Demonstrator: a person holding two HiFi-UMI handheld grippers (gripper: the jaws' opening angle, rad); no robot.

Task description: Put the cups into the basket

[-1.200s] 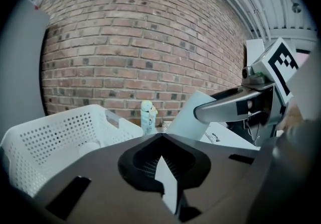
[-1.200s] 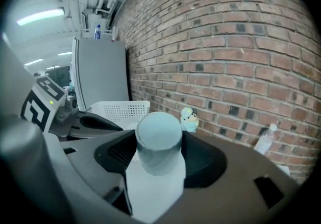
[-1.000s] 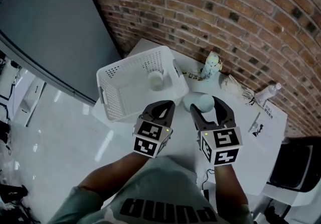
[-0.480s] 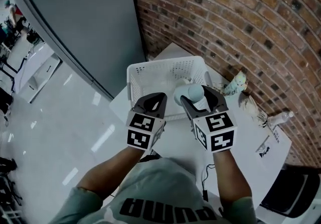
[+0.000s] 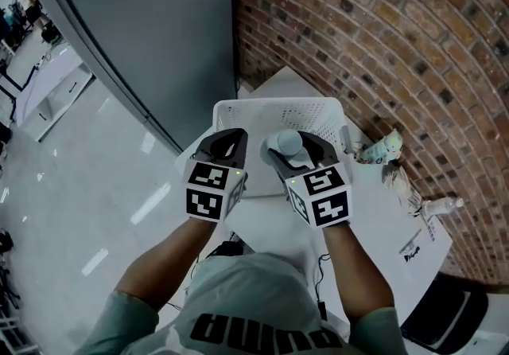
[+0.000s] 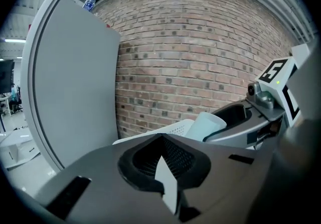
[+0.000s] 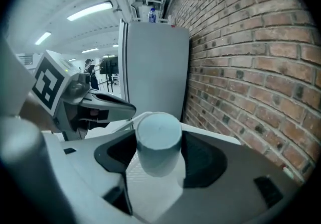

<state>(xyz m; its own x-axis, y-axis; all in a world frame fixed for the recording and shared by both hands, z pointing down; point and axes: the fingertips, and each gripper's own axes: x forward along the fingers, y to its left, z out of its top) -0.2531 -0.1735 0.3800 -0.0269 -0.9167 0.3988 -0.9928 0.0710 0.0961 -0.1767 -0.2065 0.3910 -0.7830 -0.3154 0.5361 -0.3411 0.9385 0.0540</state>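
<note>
Grey jaws of our right claw (image 5: 288, 146) are clenched on a pale cup (image 7: 159, 140), one jaw against each side of it. We hold the cup with its closed flat end pointing away from us, and it sticks out a little past the jaw tips. In the head view the cup sits over the near part of the white basket (image 5: 318, 111), whose perforated walls show around and beyond it; we cannot tell how high above the basket it is.

Our left claw (image 5: 223, 146) is level with the right one and just beside it, apart from it. Its jaw tips meet and we see nothing between them. It sits over the basket's near left corner in the head view.

The basket stands on a white table (image 5: 262, 222), close to the table's far left end. To the right of the basket, near the wall, a small crumpled printed container (image 5: 380, 146) lies on the table. Further right are a clear plastic bottle (image 5: 441, 206) and a printed sheet (image 5: 413, 246). A brick wall (image 5: 382, 27) runs along the table's far side, and a tall grey panel (image 5: 151, 35) stands to the left, above a glossy pale floor (image 5: 71, 186).
</note>
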